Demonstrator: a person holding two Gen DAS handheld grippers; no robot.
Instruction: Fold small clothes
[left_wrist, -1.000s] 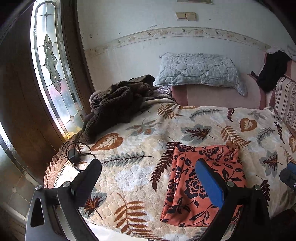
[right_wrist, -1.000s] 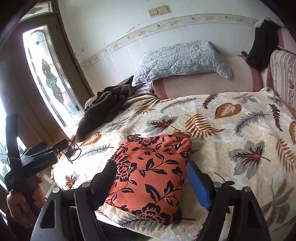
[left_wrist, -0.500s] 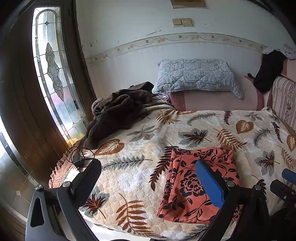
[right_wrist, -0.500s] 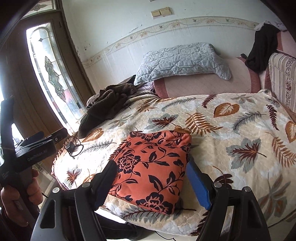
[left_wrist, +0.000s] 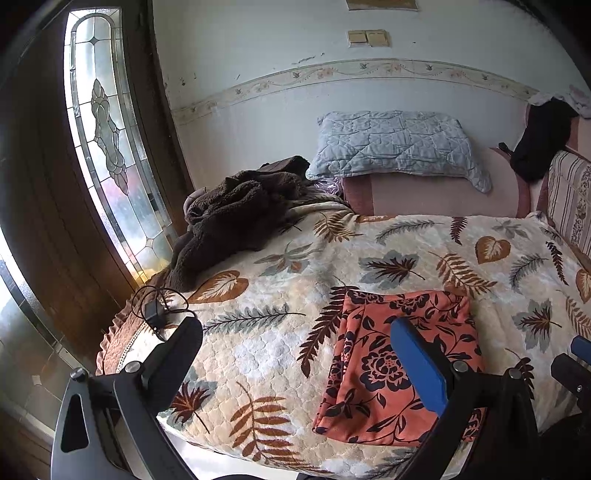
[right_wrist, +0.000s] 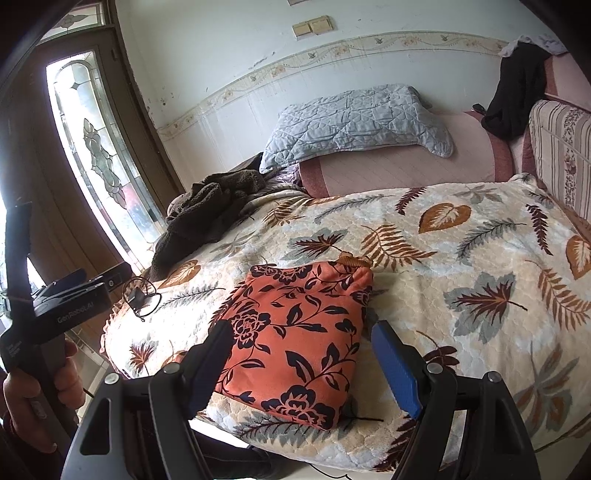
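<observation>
1. Bedroom with a pale wall and floral border strip, a tall leaded-glass window (left_wrist: 110, 155) at the left of both views, and a bed under a quilted leaf-print bedspread (left_wrist: 280, 354) filling the middle.
2. Folded orange floral garment (right_wrist: 295, 339) lying flat near the bedspread's front edge: lower centre in the right wrist view, lower right (left_wrist: 391, 362) in the left wrist view.
3. Right gripper (right_wrist: 301, 363) released, jaws wide apart, empty; garment seen in the gap between the black finger and the blue-padded finger, pads clear of the cloth.
4. Left gripper (left_wrist: 295, 363) also spread open and holding nothing, bare bedspread between the fingers; garment off to its right, partly behind the blue pad.
5. Garment a rough rectangle, long axis running from the front edge of the bed up toward the pillow end, slightly tilted; gathered band at the far short edge.
6. Thin, smooth fabric with dark flowers and leaves on orange; bedspread puffy and stitched.
7. Quilted grey-blue pillow (left_wrist: 395, 144) at upper centre; crumpled brown fleece heap (left_wrist: 236, 218) to its left; black charger with coiled cable (left_wrist: 153, 314) near the left corner.
8. A hand (right_wrist: 33, 398) at lower left of the right wrist view, gripping the left gripper's handle.
</observation>
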